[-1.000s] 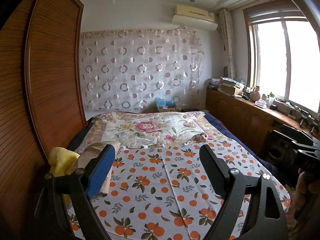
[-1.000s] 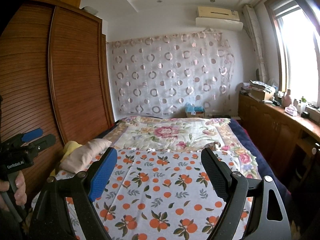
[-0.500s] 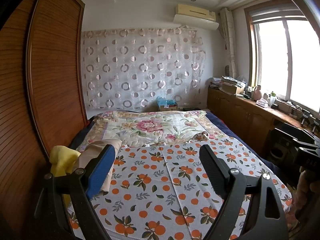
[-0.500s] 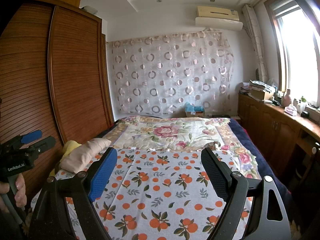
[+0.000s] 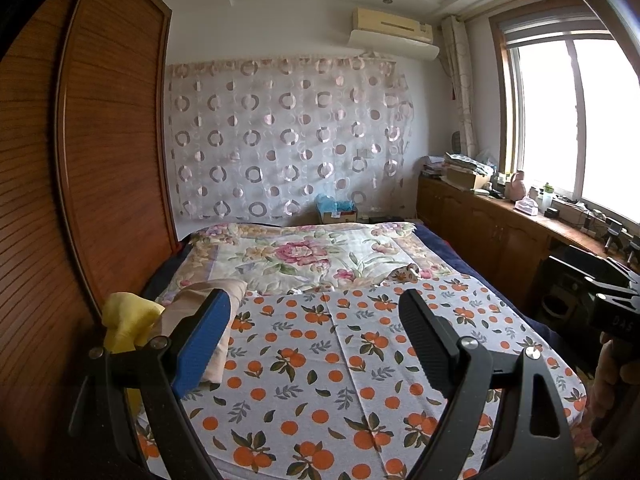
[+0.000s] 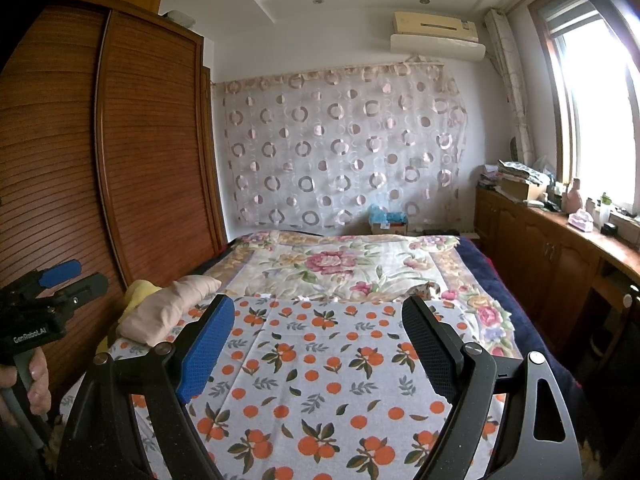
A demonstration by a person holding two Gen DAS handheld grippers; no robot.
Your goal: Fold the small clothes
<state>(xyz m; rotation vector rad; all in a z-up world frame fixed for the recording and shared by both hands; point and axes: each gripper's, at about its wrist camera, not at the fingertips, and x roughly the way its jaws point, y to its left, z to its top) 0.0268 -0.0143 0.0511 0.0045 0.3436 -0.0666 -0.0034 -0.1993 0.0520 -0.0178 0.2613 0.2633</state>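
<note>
Both tongs hang wide apart with nothing in them: the left gripper [image 5: 316, 344] and the right gripper [image 6: 320, 344] are held above the near end of the bed, each one released. Beneath and ahead of them spreads the orange-print sheet [image 5: 360, 360], flat across the bed's near half. Beyond the fingertips lies the floral quilt [image 5: 304, 256], reaching the circle-patterned curtain [image 5: 288, 144] on the far wall. Off to the left of both grippers stands the wooden wardrobe [image 6: 132, 160]. Just left of the left gripper's blue pad [image 5: 202, 342], at the sheet's edge, sits a beige garment [image 6: 168, 308], and beside it, closer to the wardrobe, a yellow garment [image 5: 128, 320], the two bunched up and touching.
</note>
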